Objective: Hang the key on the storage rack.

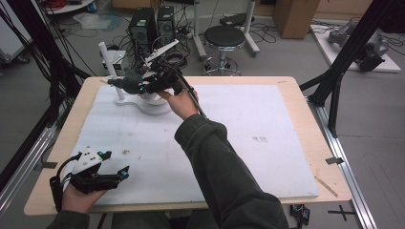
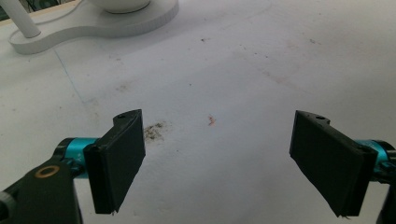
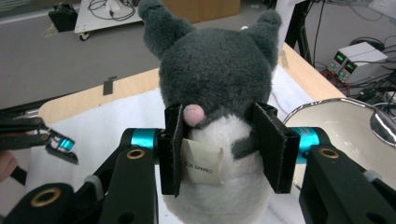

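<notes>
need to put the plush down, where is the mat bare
Bare mat lies right of the sleeve out to the table's right edge, and also between the left gripper and the white stand. The far left corner is crowded: stand, bowl, plush, right gripper.

grey-and-white plush toy (image 3: 215,79), paper tag, clamped above table

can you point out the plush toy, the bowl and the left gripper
plush toy (image 3: 215,70): right gripper view, on its grey head.
bowl (image 3: 336,123): right gripper view, on its inner wall.
left gripper (image 1: 117,164): high view, midway between its fingertips.
</notes>
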